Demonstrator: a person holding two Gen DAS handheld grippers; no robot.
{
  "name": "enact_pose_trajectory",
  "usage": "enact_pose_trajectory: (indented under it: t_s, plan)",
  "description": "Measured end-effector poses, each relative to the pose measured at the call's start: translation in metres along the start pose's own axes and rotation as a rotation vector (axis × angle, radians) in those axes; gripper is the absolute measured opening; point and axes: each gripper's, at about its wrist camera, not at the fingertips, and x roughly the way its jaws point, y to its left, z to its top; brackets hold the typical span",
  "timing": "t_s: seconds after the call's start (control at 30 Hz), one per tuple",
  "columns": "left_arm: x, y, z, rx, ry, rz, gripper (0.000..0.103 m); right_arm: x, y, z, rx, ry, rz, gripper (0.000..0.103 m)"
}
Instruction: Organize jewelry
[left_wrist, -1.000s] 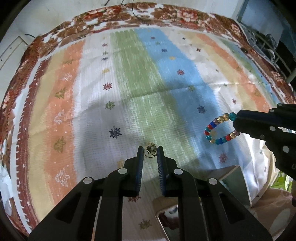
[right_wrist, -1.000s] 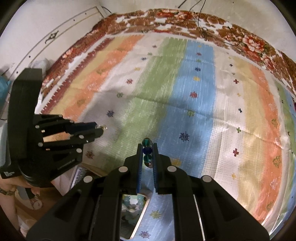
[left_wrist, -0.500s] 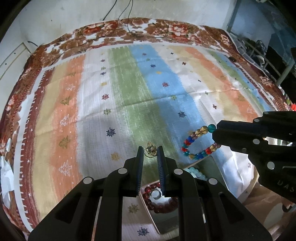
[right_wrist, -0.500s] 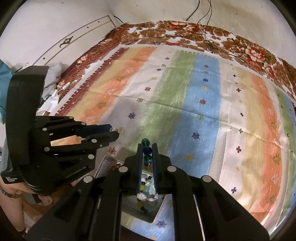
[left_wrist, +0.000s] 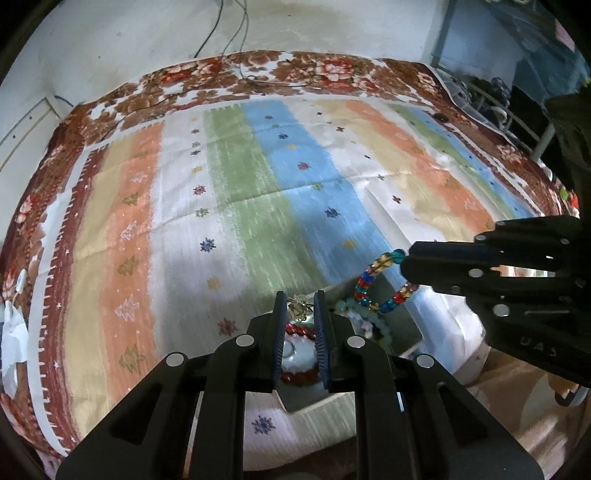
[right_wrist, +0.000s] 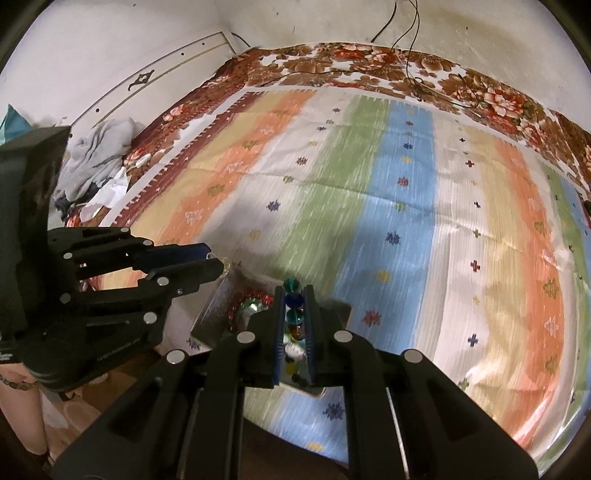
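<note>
Your left tongs (left_wrist: 300, 308) are clenched on a small gold charm (left_wrist: 297, 305), pinched right at the tips, and your right tongs (right_wrist: 294, 295) are clenched on a beaded bracelet (left_wrist: 380, 284), with a few of its beads stacked between the blue pads while the rest of the loop hangs free, as the left view shows. Both pieces hang in the air above an open tray (left_wrist: 413, 334) that sits on the striped bedspread (left_wrist: 236, 206) near the bed's close edge; the tray already holds a red bead string (left_wrist: 297, 376) on its left side and pale green beads (left_wrist: 349, 306) on the right. You appear to be in the carrying step, with both items brought over the tray and neither yet let go. The next move calls for lowering each piece into its own part of the tray before opening: the charm looks bound for the side with the red string, the bracelet for the side with the pale beads, though whether a wall divides the two cannot be told. Bring the bracelet low enough that its hanging loop settles inside the rim and does not drape over the edge, and ease the left tongs apart gently, since the charm is tiny and could bounce out.
</note>
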Motion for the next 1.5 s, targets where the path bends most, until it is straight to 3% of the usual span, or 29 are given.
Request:
enact_pose_trajectory:
  t_s: [0.5,0.53,0.57,0.6,0.63,0.7,0.77,0.83,1.0,1.23,1.5]
  plan:
    - [-0.005,-0.012,-0.018,0.014,-0.004,-0.003,0.015,0.007,0.0,-0.024,0.016,0.031,-0.023,0.011]
    - [-0.004,-0.013,-0.018,0.017,-0.003,0.0,0.016,0.008,0.0,-0.024,0.018,0.03,-0.032,0.011]
    - [-0.003,-0.013,-0.018,0.018,-0.002,0.005,0.025,0.007,-0.001,-0.024,0.02,0.026,-0.042,0.012]
    - [-0.003,-0.014,-0.018,0.018,-0.004,0.008,0.038,0.006,-0.001,-0.024,0.018,0.017,-0.06,0.019]
    - [-0.004,-0.014,-0.018,0.02,-0.011,0.011,0.042,0.003,-0.003,-0.024,0.017,0.0,-0.081,0.035]
    - [-0.007,-0.013,-0.018,0.017,-0.019,0.008,0.047,-0.004,-0.006,-0.027,0.027,-0.036,-0.119,0.055]
    - [-0.01,-0.01,-0.018,0.008,-0.029,0.007,0.054,-0.01,-0.011,-0.03,0.042,-0.052,-0.124,0.057]
    - [-0.012,-0.009,-0.019,0.004,-0.035,0.009,0.057,-0.014,-0.015,-0.034,0.06,-0.065,-0.123,0.066]
    - [-0.022,-0.011,-0.024,-0.002,-0.072,0.007,0.08,-0.021,-0.017,-0.044,0.058,-0.083,-0.129,0.082]
    - [-0.032,-0.016,-0.037,-0.001,-0.106,0.026,0.092,-0.036,-0.011,-0.058,0.041,-0.131,-0.159,0.096]
    - [-0.05,-0.018,-0.057,-0.006,-0.154,0.023,0.097,-0.047,-0.01,-0.077,0.044,-0.156,-0.178,0.098]
